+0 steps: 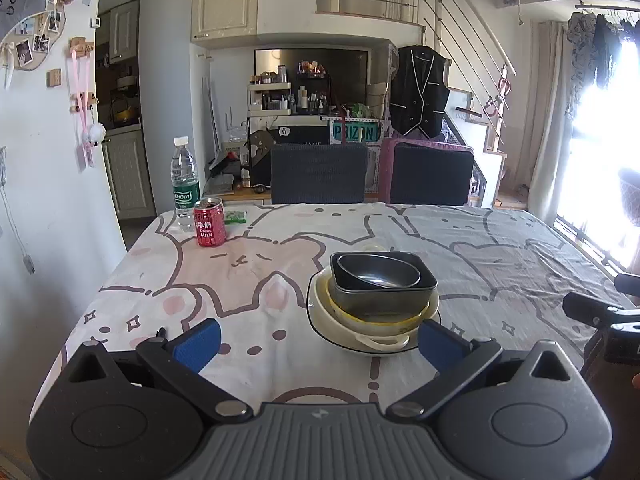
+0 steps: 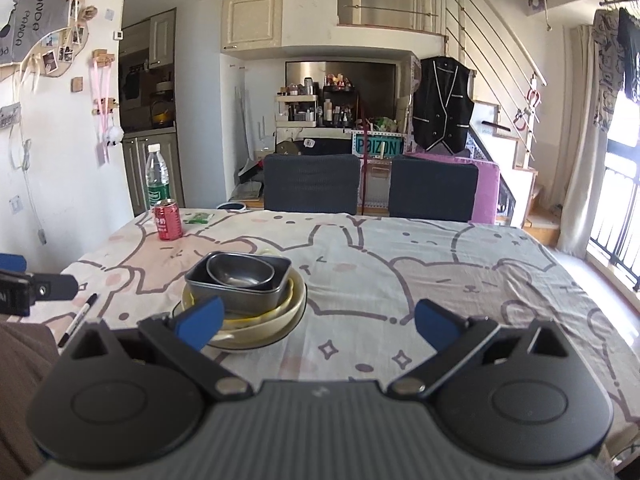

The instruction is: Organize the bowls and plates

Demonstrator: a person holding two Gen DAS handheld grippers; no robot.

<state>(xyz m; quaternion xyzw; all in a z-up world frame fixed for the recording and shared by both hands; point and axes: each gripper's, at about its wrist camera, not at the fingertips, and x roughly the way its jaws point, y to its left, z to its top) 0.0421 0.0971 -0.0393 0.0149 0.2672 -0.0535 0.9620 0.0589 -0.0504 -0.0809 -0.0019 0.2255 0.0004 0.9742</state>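
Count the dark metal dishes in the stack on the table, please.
2. A dark oval metal bowl sits inside a dark rectangular metal pan, which rests in the cream dishes below. A further one underneath may be hidden.

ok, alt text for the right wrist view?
Open right tool hovers over a bunny-print tablecloth, empty, with a stack of dishes just ahead to its left: two dark metal pans nested in cream bowls. A red can and water bottle stand far left.
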